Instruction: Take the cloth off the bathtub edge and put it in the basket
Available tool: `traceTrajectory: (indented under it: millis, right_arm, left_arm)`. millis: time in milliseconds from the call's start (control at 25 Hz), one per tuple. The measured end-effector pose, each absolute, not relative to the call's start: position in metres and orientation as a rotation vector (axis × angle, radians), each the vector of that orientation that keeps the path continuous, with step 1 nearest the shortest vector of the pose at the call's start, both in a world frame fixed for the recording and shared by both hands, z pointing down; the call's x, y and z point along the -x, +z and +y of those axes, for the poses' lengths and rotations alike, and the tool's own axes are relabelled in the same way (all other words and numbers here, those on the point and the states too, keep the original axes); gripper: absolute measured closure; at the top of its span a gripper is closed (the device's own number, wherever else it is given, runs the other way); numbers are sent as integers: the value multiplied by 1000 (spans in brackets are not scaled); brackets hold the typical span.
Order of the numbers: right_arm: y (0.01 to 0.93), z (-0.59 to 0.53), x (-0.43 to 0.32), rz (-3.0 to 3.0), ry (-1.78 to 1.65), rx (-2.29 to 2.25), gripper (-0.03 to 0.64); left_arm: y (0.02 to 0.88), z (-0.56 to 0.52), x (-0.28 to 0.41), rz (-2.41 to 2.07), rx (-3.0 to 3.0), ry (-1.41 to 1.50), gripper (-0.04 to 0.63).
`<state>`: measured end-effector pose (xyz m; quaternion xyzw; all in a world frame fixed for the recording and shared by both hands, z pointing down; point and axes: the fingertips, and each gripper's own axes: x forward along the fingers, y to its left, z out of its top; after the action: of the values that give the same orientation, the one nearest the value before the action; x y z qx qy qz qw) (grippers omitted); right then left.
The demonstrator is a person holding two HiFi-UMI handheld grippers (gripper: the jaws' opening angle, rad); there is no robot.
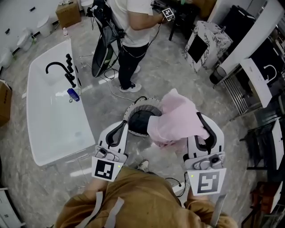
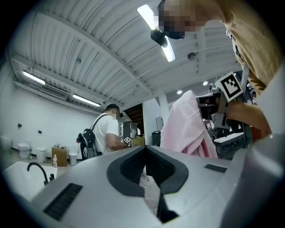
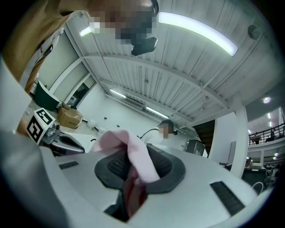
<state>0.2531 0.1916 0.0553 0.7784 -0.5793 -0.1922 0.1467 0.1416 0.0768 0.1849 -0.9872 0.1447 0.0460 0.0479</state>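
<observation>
A pink cloth (image 1: 176,120) hangs bunched from my right gripper (image 1: 201,121), which is shut on it; in the right gripper view a fold of the pink cloth (image 3: 119,141) sticks up between the pads of my right gripper (image 3: 136,165). It hangs over the right side of a round basket (image 1: 141,103) with a white rim and dark inside, standing on the floor. My left gripper (image 1: 120,128) hovers at the basket's left rim, its jaws meeting at the tips with nothing in them (image 2: 145,149). The white bathtub (image 1: 42,142) lies to the left.
A black faucet (image 1: 55,67) and a blue bottle (image 1: 73,94) sit on the tub's edge. A person with a backpack (image 1: 129,40) stands beyond the basket. A marbled box (image 1: 207,44) and a wire rack (image 1: 240,93) stand at the right. A cardboard box (image 1: 68,13) sits far back.
</observation>
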Motion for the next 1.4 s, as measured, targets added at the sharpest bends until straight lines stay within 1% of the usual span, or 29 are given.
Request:
traceTrajectory:
  millis: [280,880,1080,1240,1400]
  right_arm:
    - [51,186,-281,-1595,-493,-2296,538]
    - [71,125,-294,-1650,-418,-2298,538]
    - [82,107,-307,-1656,-411,-2274,538]
    - [99,86,-319,-1641,-372,-2274,538]
    - [137,64,-326,-1626,-331,-2244,538]
  left_arm:
    - [182,66,-172,348,3038,141,588]
    - [204,41,-177,298,3048,7,589]
    - [215,34,-189,251,2997,-38,589]
    - [232,22,-198,257,3052,-71,589]
    - [253,5,-212,250,3033,-62,589]
